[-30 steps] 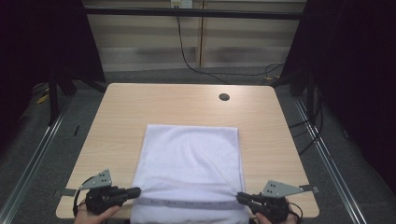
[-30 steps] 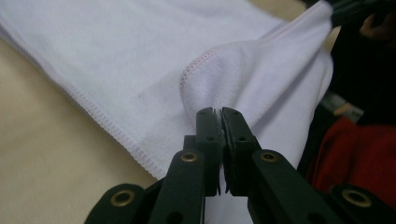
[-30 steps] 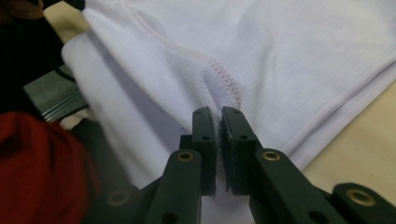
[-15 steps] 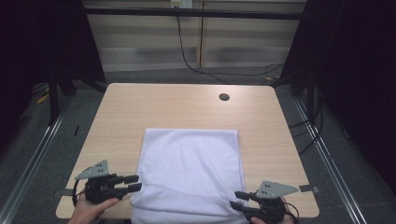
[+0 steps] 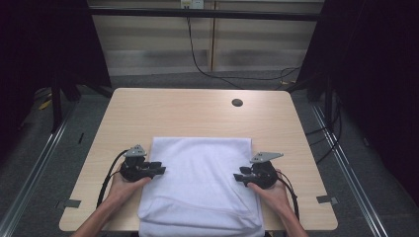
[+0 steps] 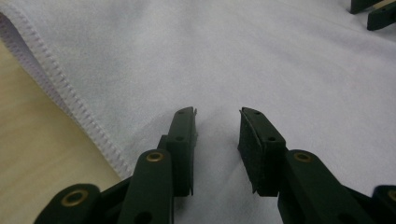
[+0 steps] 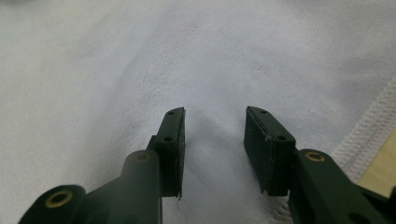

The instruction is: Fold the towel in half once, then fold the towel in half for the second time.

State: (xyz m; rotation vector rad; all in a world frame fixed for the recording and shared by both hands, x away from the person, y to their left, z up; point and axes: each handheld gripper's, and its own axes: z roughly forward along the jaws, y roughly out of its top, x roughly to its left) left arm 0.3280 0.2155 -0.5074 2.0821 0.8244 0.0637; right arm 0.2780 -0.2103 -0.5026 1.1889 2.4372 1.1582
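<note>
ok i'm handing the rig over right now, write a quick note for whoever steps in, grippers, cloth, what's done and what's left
Left gripper: jaws apart, just closing a little, nothing between them, over the left edge of the white cloth.
Right gripper: jaws apart, nothing held, over the cloth's right edge.
Cloth: lies flat on the table, toward the near side; its near end hangs slightly over the table's front edge. A fold line shows across the near part, with a stitched hem along each side.
Done: cloth is folded at least once and released.
Left: probably grip both side edges for the next fold.
</note>
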